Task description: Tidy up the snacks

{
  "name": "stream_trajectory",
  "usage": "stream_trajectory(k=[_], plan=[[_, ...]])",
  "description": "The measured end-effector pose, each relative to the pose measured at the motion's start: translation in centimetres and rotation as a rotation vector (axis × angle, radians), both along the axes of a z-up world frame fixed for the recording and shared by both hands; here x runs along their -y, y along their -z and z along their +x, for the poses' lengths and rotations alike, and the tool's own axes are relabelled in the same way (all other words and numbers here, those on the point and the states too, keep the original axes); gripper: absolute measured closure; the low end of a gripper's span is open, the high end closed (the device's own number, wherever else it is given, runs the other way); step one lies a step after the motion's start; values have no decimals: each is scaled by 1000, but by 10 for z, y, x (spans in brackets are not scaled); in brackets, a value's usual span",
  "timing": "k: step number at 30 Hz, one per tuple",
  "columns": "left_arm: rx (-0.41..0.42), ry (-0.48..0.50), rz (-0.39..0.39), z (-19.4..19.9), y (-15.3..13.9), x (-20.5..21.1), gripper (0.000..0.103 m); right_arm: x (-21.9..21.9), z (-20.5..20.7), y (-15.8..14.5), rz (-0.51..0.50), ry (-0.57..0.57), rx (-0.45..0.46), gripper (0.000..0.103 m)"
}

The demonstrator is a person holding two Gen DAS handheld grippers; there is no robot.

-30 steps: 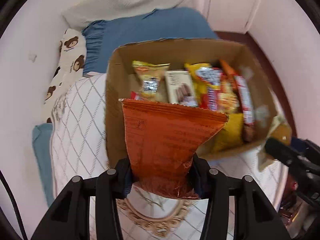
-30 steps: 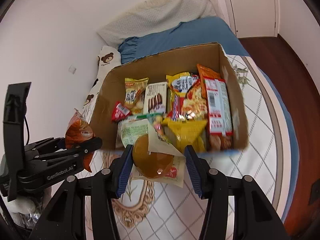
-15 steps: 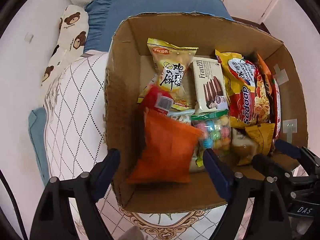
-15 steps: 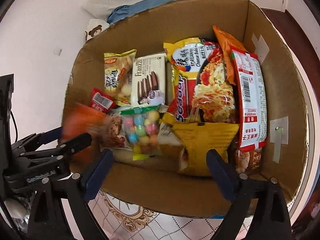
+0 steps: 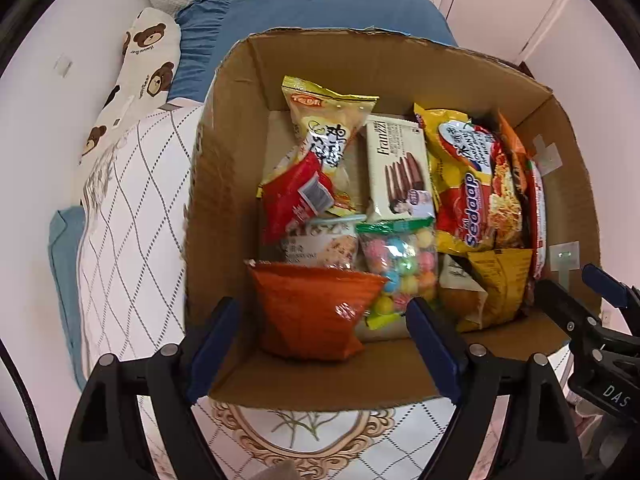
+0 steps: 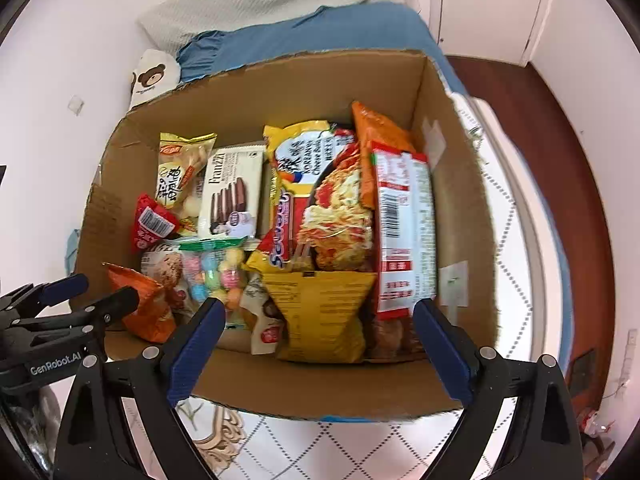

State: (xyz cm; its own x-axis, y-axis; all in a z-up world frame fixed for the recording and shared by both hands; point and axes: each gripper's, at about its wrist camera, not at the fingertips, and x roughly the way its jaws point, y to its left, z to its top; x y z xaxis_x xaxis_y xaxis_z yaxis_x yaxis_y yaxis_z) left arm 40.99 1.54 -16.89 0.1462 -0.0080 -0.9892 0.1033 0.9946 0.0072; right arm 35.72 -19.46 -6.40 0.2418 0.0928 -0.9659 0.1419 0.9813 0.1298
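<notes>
A cardboard box (image 5: 224, 184) (image 6: 460, 216) on the bed holds several snack packets. An orange packet (image 5: 316, 312) (image 6: 148, 304) stands at its near left corner. A candy bag (image 5: 400, 264) (image 6: 216, 268) is beside it, then a small cream packet (image 6: 264, 320) and a yellow packet (image 5: 500, 280) (image 6: 324, 312). Noodle packs (image 5: 476, 192) (image 6: 332, 208) and a Franzzi box (image 5: 400, 168) (image 6: 232, 192) lie further back. My left gripper (image 5: 324, 344) is open and empty over the box's near edge. My right gripper (image 6: 320, 344) is open and empty there too.
The box sits on a white quilted bed cover (image 5: 128, 216) (image 6: 516, 248). A bear-print pillow (image 5: 140, 64) and a blue pillow (image 5: 312, 12) lie behind it. White walls stand to the left, wooden floor (image 6: 532, 92) to the right.
Both grippers moved forward over the box and opened. The left let go of the orange packet and the right let go of its round snack packet; both now rest inside.
</notes>
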Motion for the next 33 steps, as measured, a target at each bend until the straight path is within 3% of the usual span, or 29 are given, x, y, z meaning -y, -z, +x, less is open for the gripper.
stream_trajectory(k=[6,12,25,33], plan=[[43,-14,-20,-20,-8,3,18,5,-16,-11,-22,0,32,6],[132,-41,-63,-44,-37,1,18,7,-40,-35,-59,-4,92,6],[408,-8,-51,-135,-123,3,18,-11,-123,-125,-113,-19,317,6],[508,-1,-74,-190,-158,-6,18,-20,-184,-181,-119,-33,443,6]])
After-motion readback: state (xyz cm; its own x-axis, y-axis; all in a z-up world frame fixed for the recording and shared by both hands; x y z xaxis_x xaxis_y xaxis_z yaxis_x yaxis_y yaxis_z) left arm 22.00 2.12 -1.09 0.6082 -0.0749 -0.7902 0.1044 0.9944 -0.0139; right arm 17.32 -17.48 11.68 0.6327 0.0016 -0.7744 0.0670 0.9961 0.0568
